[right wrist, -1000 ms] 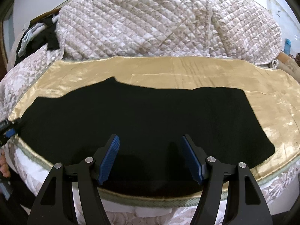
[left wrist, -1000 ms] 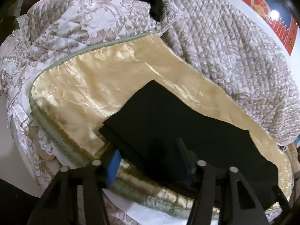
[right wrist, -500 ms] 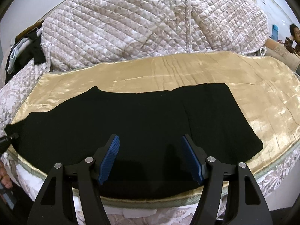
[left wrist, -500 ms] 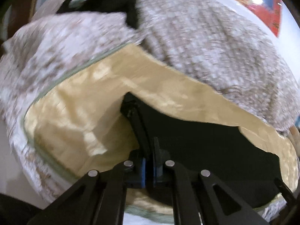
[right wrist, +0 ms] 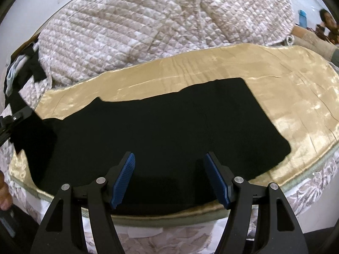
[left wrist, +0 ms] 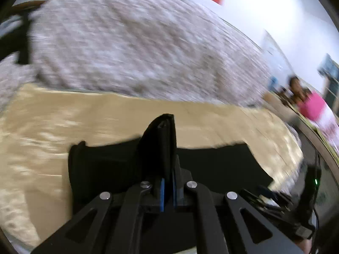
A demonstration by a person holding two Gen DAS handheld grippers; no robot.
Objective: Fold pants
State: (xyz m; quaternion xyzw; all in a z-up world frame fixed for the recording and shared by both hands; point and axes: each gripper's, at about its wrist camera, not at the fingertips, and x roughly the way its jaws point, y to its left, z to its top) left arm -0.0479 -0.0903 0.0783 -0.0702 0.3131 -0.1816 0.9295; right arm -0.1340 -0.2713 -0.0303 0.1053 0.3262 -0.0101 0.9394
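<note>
Pinching one end of the black pants, the left hand-held gripper is clamped shut on raised cloth. The pants lie lengthwise on the bed's gold cover, running 9 to 3 o'clock before the right hand-held gripper, which hovers agape near the middle. The left looks better placed to carry its end toward 3 o'clock.

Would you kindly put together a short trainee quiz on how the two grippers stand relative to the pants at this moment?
1. True or false: the right gripper is clamped on the black pants.
2. What is the left gripper holding?
3. The pants lie on: A) gold bedspread B) bare floor C) wooden table.

Key: 1. False; its fingers are spread open above the fabric. 2. A raised end of the pants. 3. A.
</note>
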